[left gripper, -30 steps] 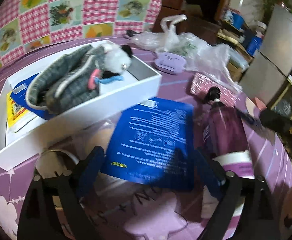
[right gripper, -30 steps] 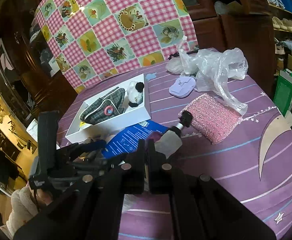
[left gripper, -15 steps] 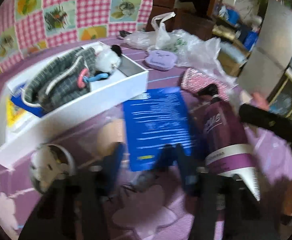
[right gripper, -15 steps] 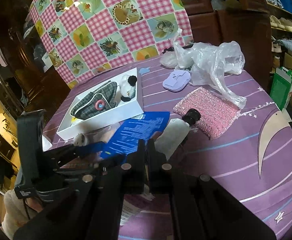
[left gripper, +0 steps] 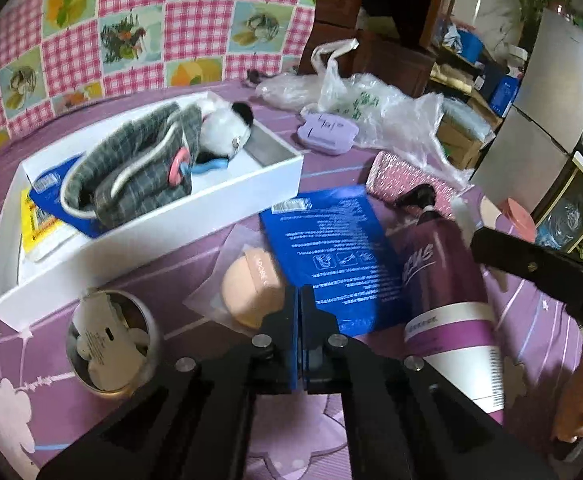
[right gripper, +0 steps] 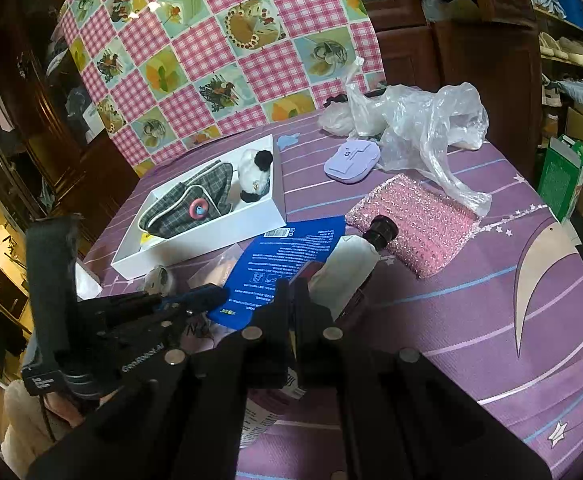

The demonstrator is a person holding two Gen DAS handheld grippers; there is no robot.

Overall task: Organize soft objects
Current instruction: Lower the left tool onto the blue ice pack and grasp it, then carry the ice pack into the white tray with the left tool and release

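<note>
A white box (left gripper: 227, 204) (right gripper: 211, 236) holds a grey plaid pouch (left gripper: 139, 168) (right gripper: 187, 204) and a panda plush (left gripper: 227, 128) (right gripper: 255, 172). In front of it lie a blue flat packet (left gripper: 331, 248) (right gripper: 287, 256), a peach sponge in a clear wrapper (left gripper: 251, 292) and a purple tube with a black cap (left gripper: 443, 280) (right gripper: 351, 268). My left gripper (left gripper: 298, 300) (right gripper: 211, 296) is shut on the near edge of the blue packet. My right gripper (right gripper: 293, 292) is shut on the purple tube's crimped end.
A pink glitter pouch (right gripper: 411, 220) (left gripper: 403, 180), a lilac case (right gripper: 351, 160) (left gripper: 327, 132) and clear plastic bags (right gripper: 419, 120) lie behind. A small round tin (left gripper: 111, 344) sits at the near left. A checked cloth (right gripper: 219, 48) stands at the back.
My left gripper's fingers have closed from wide open onto the blue packet's near edge. The right gripper has stayed shut on the tube, shifting slightly.
</note>
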